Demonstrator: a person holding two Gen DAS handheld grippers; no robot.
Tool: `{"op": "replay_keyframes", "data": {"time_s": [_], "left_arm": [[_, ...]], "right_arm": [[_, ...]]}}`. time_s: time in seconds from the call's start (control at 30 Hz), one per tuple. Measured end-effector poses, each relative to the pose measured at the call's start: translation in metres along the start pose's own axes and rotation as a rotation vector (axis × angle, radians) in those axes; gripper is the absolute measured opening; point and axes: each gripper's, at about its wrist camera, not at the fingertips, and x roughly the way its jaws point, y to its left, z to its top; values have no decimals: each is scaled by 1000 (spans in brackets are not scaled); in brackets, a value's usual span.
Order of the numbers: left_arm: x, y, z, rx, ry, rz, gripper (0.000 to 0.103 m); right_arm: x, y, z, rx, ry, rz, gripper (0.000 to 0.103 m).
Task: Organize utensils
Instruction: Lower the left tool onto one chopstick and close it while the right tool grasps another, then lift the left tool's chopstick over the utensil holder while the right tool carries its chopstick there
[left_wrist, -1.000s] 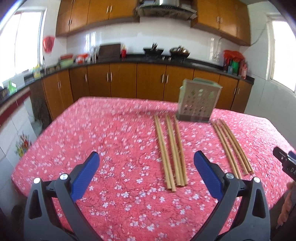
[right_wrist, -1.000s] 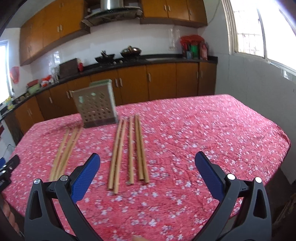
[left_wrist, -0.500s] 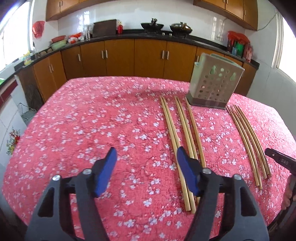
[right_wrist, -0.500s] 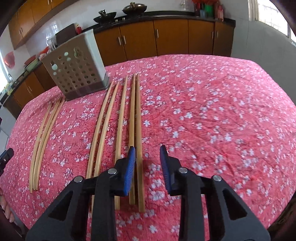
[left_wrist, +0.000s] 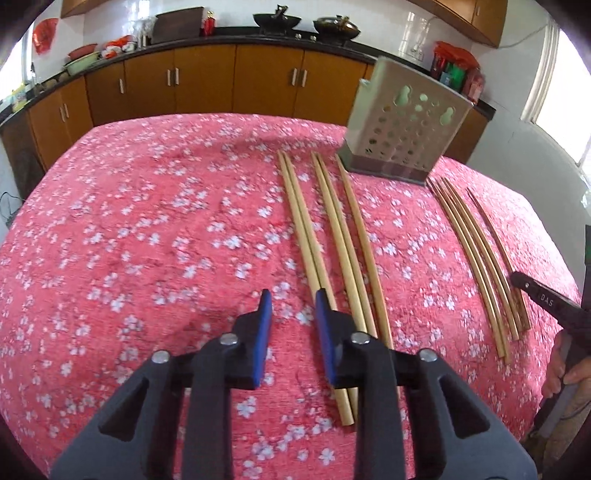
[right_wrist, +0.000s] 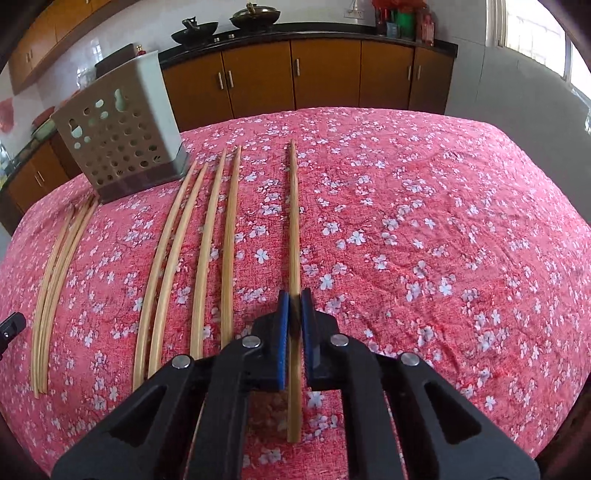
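Right gripper (right_wrist: 294, 314) clamped on chopstick (right_wrist: 294, 236) near end; light, stiff, slippery, may pivot; left gripper (left_wrist: 291, 314) just narrowed, apparently empty beside left chopsticks (left_wrist: 306, 243).

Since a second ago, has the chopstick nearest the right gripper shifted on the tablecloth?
Yes. The chopstick now lies apart, to the right of its four neighbours, with the right gripper just closed on it.
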Motion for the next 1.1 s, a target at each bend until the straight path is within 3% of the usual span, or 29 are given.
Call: {"op": "replay_keyframes", "data": {"time_s": [0.17,0.43,0.63,0.83,1.1], "left_arm": [[5,-8,-3,30,22,-10,20],[5,-18,-5,76,35,36,20],[10,-20,-9,89,52,61,14],[22,-2,8,71,54,104,8],[43,33,38,53,30,173,9]], "right_arm": [[0,0,1,0,-1,3,8],[-5,6,-3,-33,-9,-5,8],[-9,7,-5,-40,-9,10,8],[-7,7,-2,-63,-9,9,8],[20,-5,33,-40,-15,-33,8]]}}
